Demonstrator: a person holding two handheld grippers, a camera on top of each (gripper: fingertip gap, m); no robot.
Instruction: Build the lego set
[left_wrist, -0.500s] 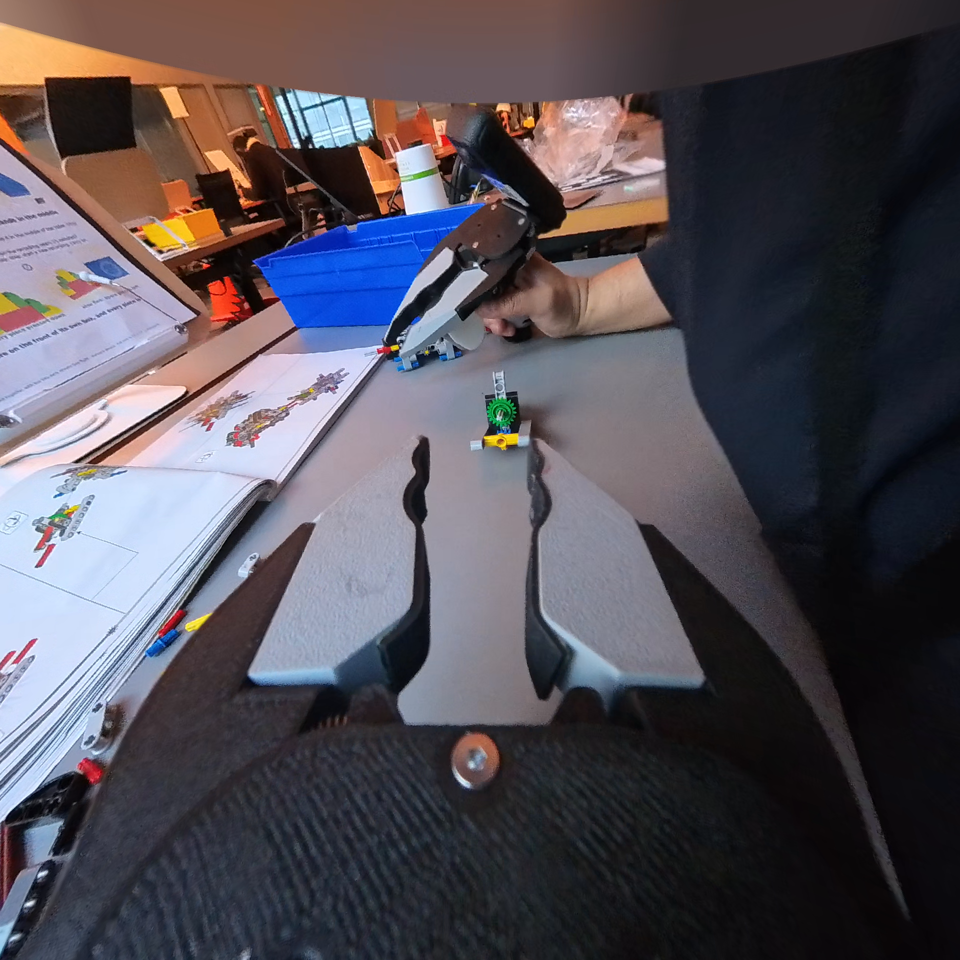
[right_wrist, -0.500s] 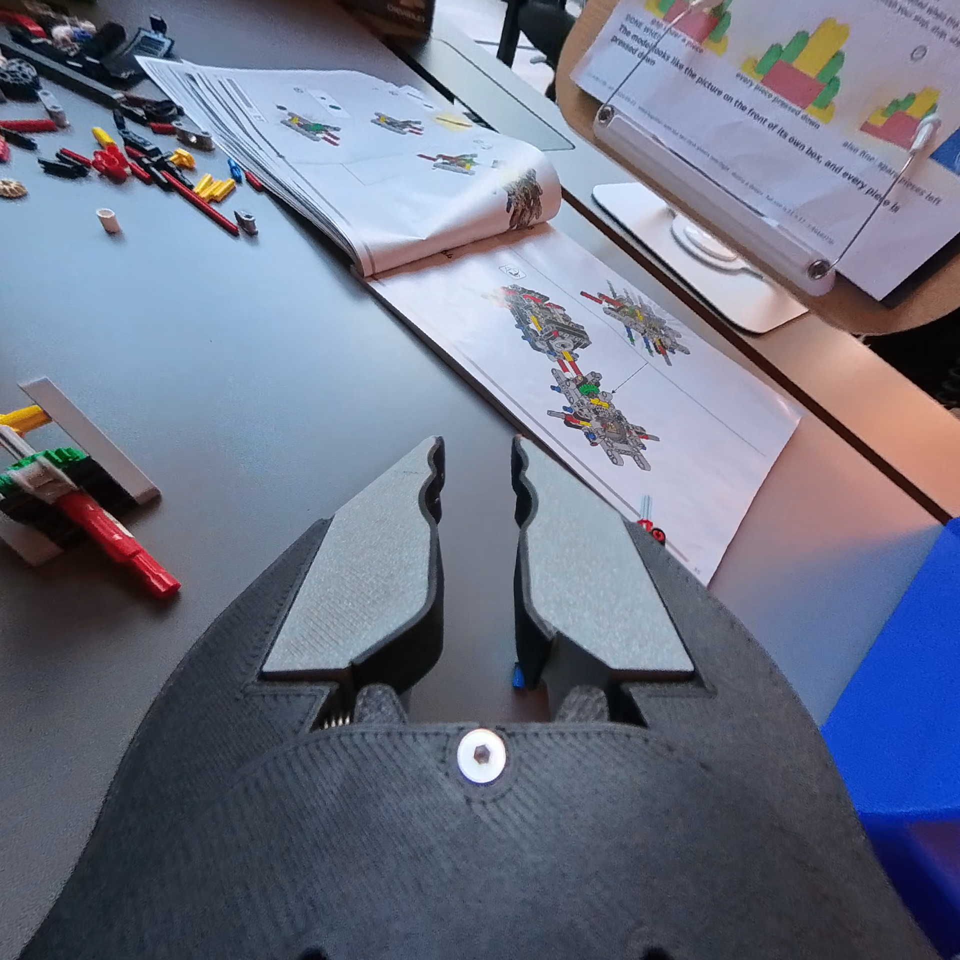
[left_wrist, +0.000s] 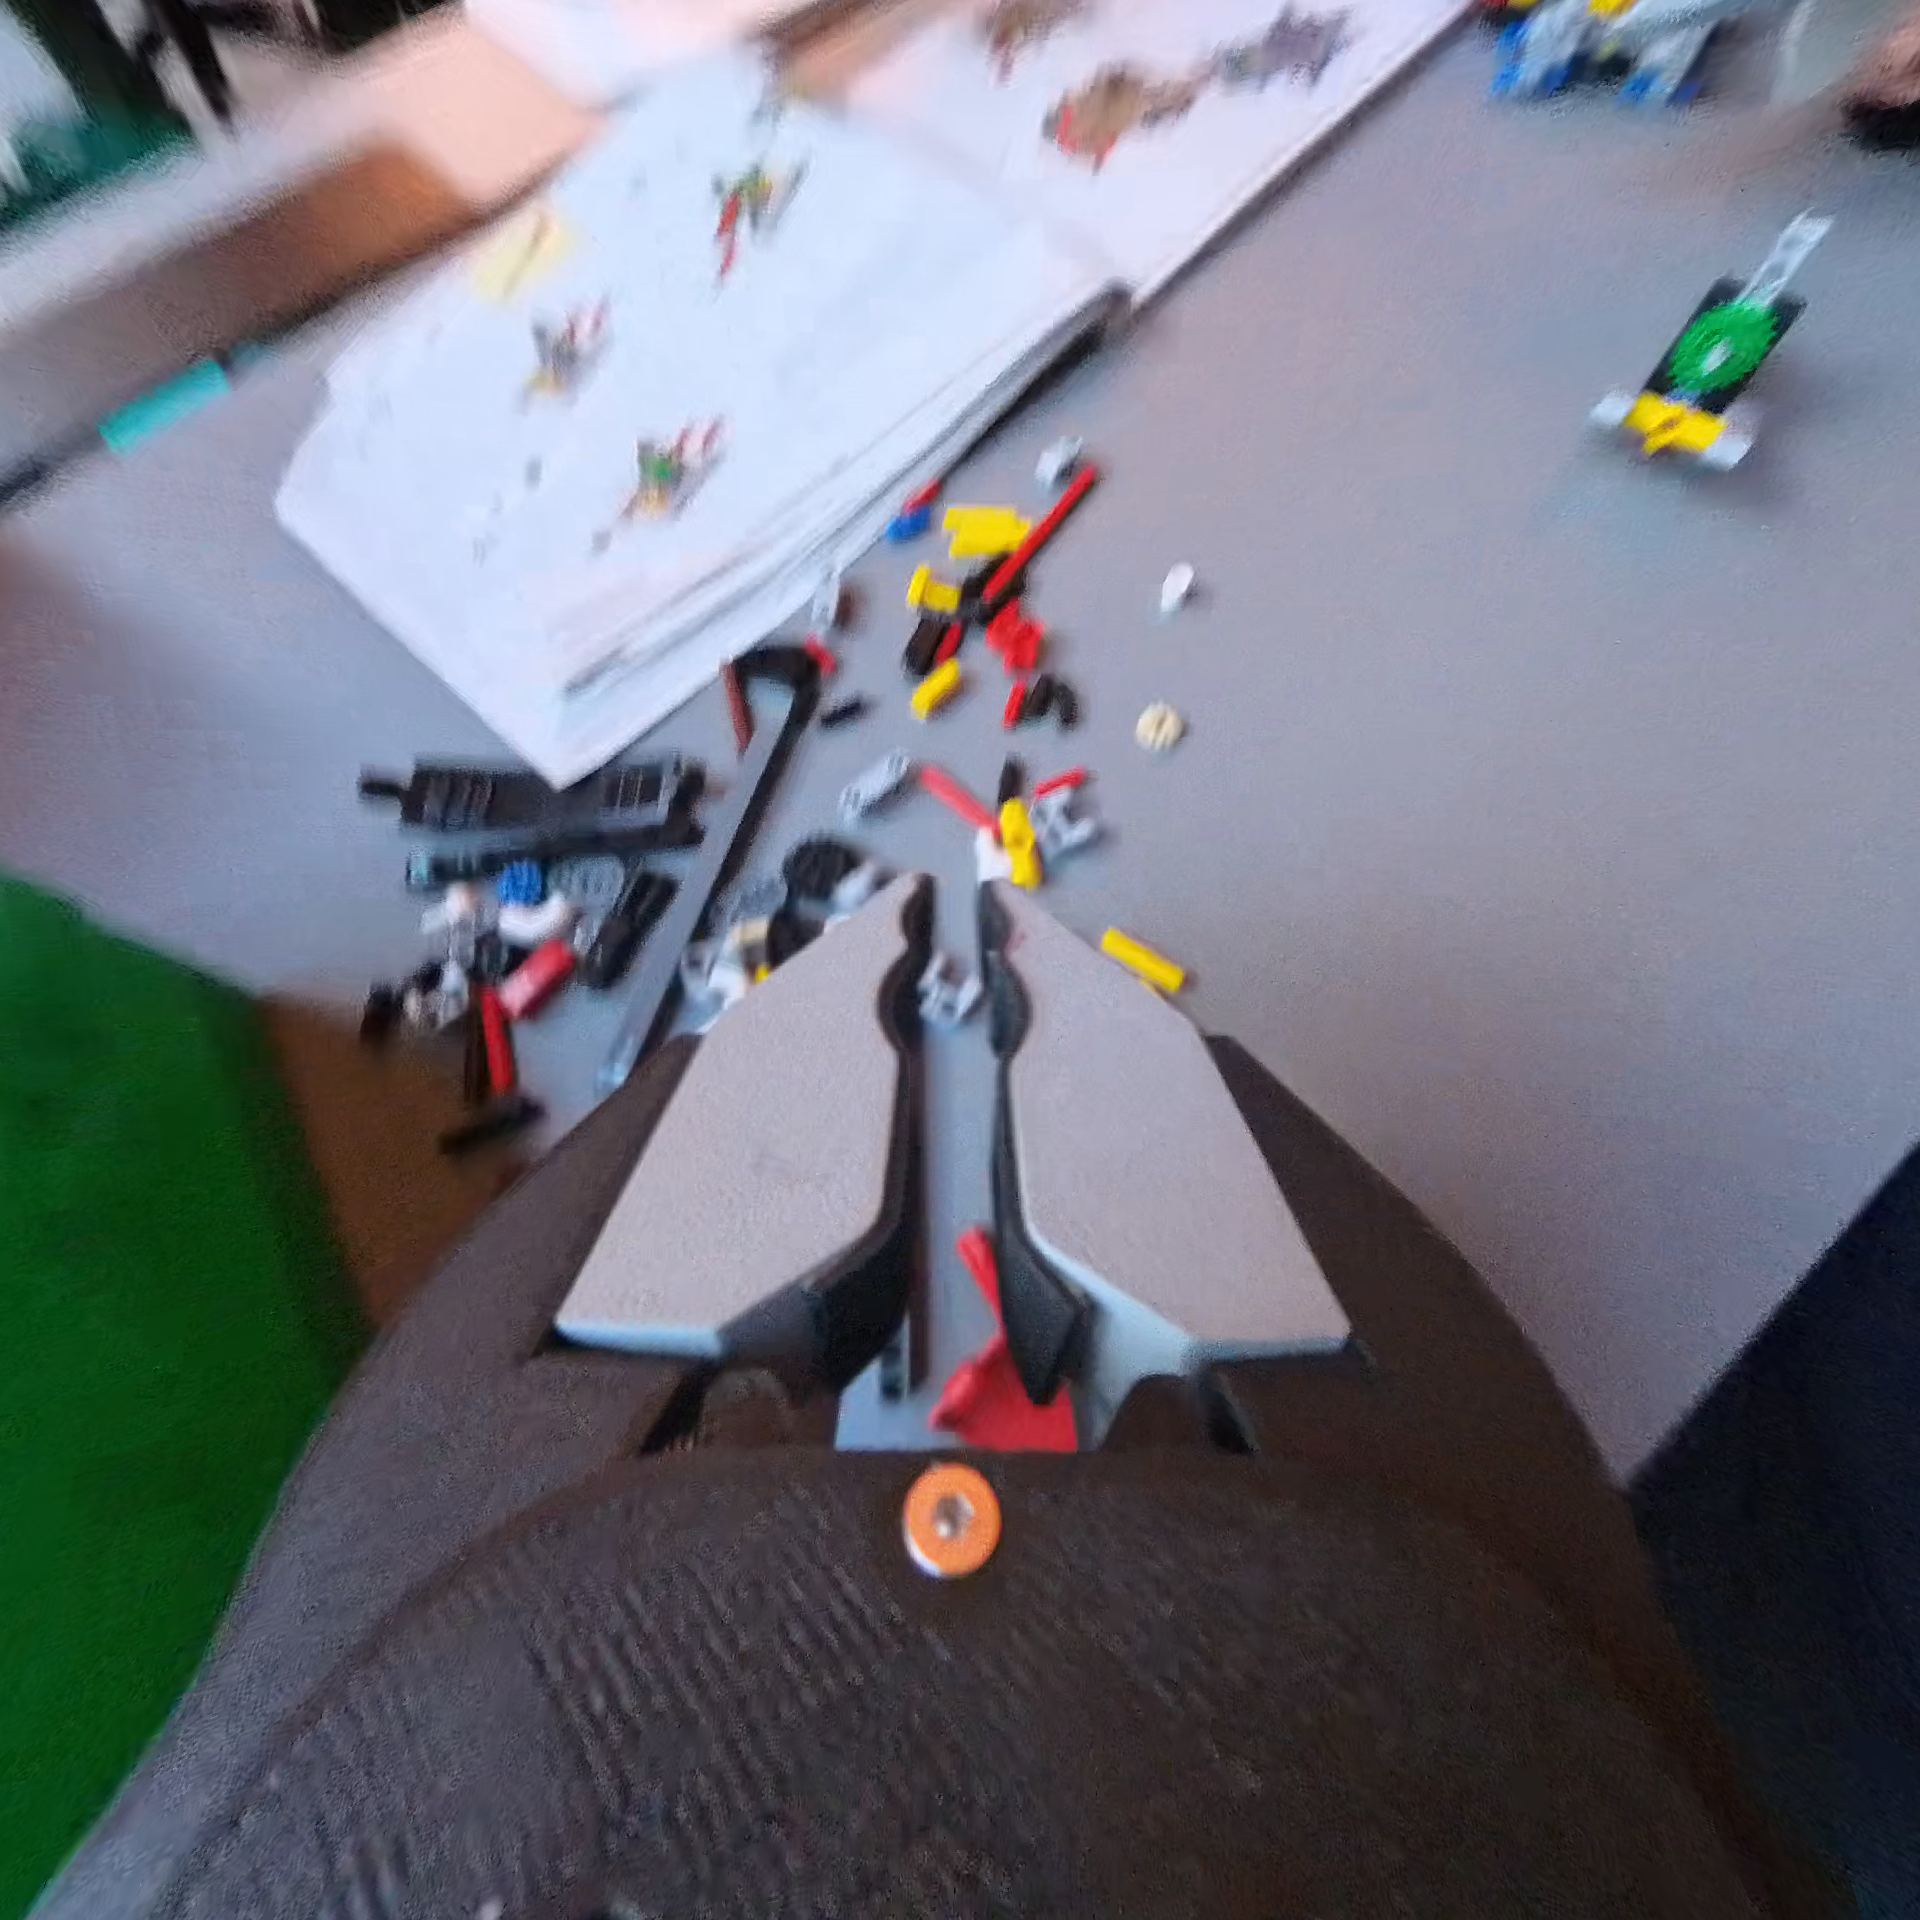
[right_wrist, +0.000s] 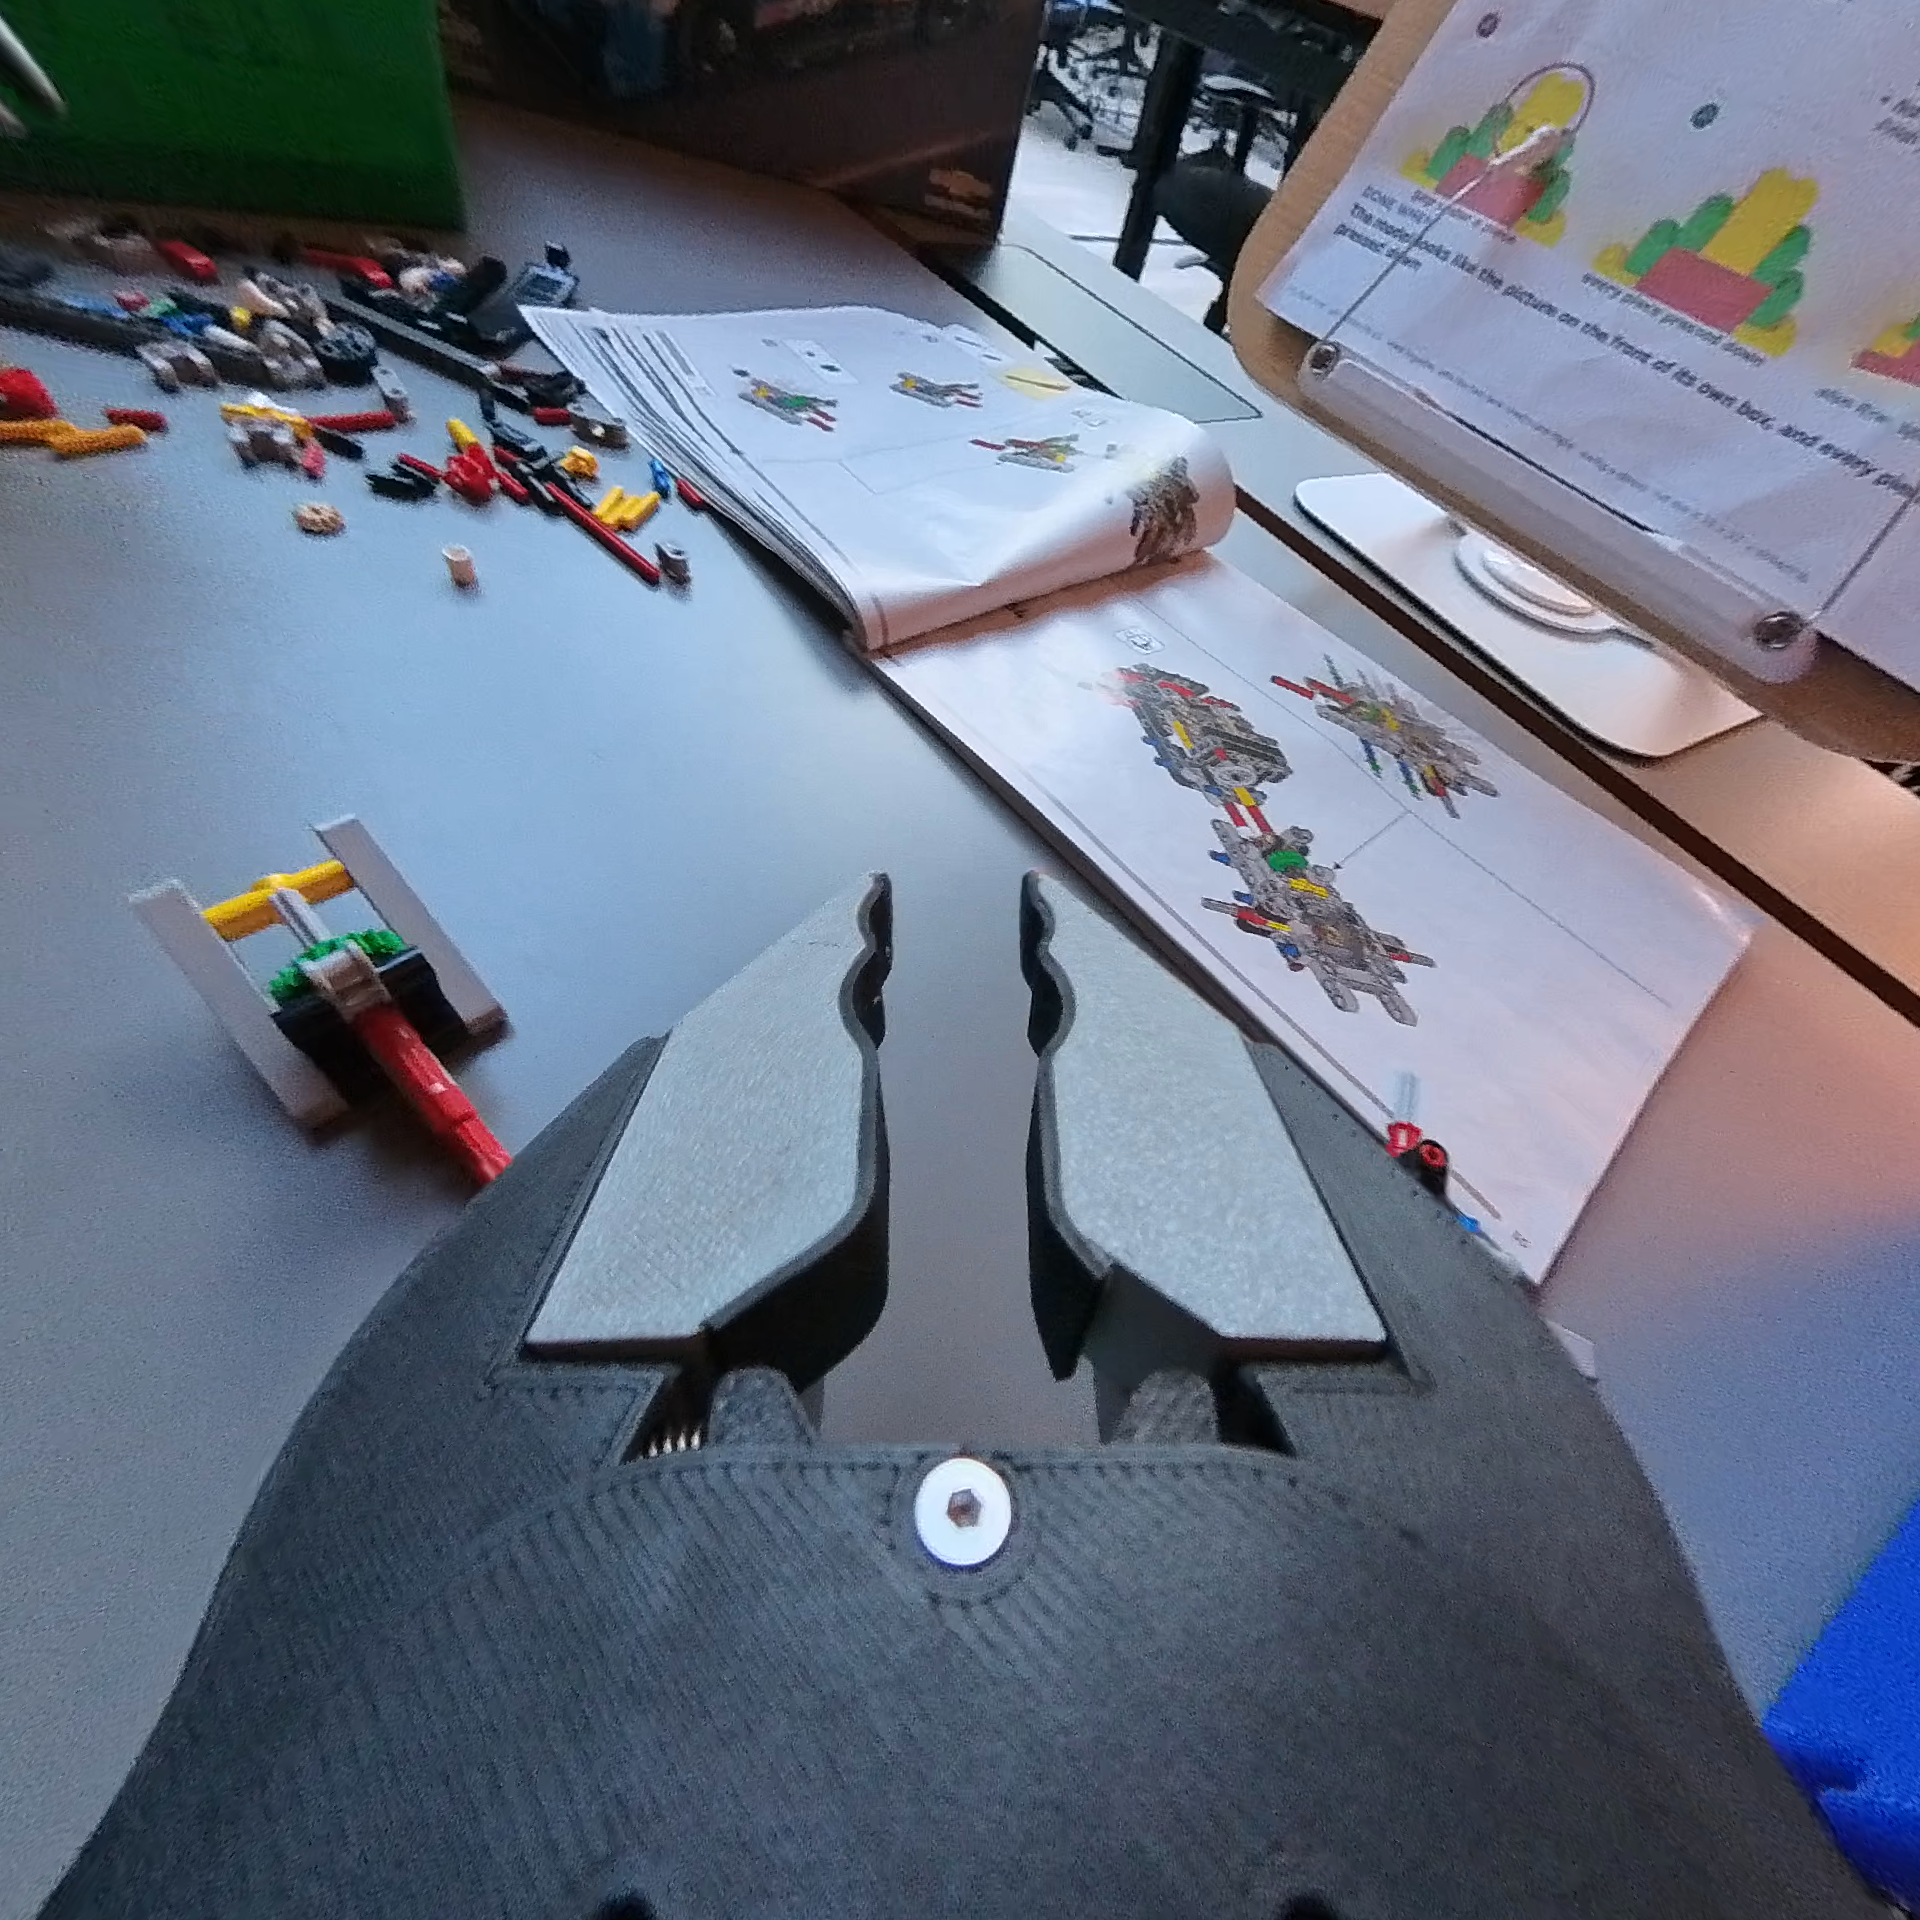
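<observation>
Swung down and leftward since a moment ago, the left gripper now hangs over scattered loose bricks beside the open instruction booklet, its fingers narrowly apart with a small grey piece seen on the table between them; blur hides whether they touch it. Further right, the right gripper has lifted a little, jaws apart and bare above the grey table, between the green-geared assembly and the booklet's printed page.

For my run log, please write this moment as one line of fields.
left gripper: narrow gap, over loose bricks, holds nothing | right gripper: open, empty, over grey table | small gear assembly: apart | view: left blurred
</observation>
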